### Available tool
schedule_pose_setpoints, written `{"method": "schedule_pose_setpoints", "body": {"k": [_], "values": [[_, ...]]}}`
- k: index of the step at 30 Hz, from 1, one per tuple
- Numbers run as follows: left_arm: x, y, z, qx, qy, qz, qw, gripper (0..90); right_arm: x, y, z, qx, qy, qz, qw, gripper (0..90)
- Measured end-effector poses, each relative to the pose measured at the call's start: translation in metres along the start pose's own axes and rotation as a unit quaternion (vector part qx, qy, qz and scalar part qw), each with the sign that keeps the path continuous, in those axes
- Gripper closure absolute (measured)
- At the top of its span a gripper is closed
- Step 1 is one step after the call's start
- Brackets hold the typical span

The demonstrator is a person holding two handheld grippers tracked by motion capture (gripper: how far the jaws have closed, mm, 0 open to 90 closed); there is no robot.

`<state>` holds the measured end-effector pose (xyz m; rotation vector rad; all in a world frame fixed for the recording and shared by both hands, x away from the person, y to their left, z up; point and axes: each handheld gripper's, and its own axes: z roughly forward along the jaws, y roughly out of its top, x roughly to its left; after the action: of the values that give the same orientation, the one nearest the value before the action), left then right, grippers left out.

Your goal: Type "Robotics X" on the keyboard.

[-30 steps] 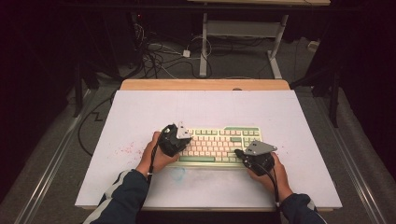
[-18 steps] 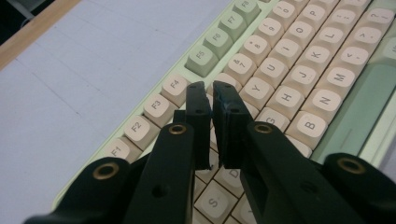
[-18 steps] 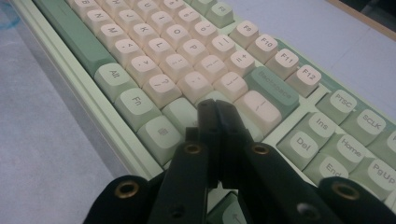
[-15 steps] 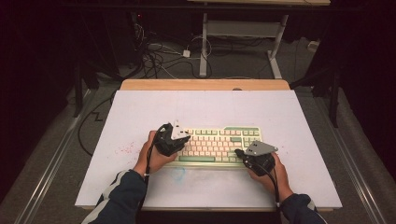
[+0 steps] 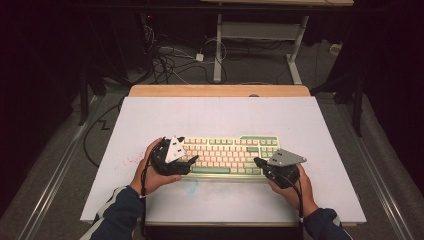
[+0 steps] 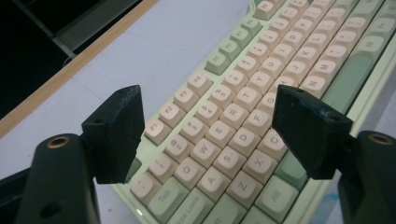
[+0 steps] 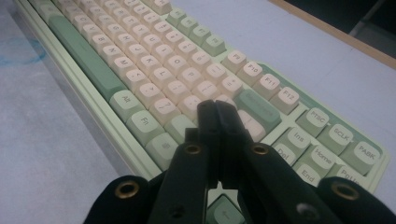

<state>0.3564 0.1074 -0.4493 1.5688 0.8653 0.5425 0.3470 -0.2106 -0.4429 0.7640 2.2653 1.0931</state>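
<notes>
A pale green keyboard [image 5: 225, 155] with cream and green keys lies across the near middle of the white table. My left gripper [image 5: 192, 161] hovers over its left end. In the left gripper view the keyboard [image 6: 243, 84] lies below my left gripper [image 6: 208, 116]. The jaws have just been opening and now stand wide apart, with nothing held between them. My right gripper [image 5: 257, 162] sits at the keyboard's right end. In the right gripper view its jaws [image 7: 215, 109] are pressed together, tips just above the keys [image 7: 187, 70] near the right-hand block.
The white tabletop [image 5: 220, 115] stretches behind and beside the keyboard, with a wooden edge [image 5: 220, 91] at the far side. A faint blue smudge [image 5: 191, 186] marks the surface in front. Cables and desk legs [image 5: 218, 50] lie on the floor beyond.
My left gripper has slid a little to the left along the keyboard and its jaws have opened from shut to wide. The right gripper has stayed put and shut.
</notes>
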Motion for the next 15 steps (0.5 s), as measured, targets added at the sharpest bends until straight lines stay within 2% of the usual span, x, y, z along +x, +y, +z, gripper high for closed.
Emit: {"method": "schedule_pose_setpoints", "body": {"k": [3,8,11,15], "values": [[0.002,-0.002,-0.006,-0.003,0.006,0.004,1.0000,22.3,-0.001,0.001,-0.001,-0.003,0.001,0.001,1.0000,90.0],[0.007,-0.008,-0.020,-0.020,0.010,-0.002,0.9998,22.1,-0.001,0.005,-0.002,-0.006,0.003,0.003,1.0000,90.0],[0.010,-0.013,-0.028,-0.020,0.012,-0.007,0.9997,22.1,-0.002,0.007,-0.001,-0.009,0.004,0.004,0.9999,90.0],[0.014,-0.022,-0.034,-0.015,0.017,-0.004,0.9997,21.8,-0.005,0.011,0.002,-0.008,0.004,0.007,0.9999,90.0]]}}
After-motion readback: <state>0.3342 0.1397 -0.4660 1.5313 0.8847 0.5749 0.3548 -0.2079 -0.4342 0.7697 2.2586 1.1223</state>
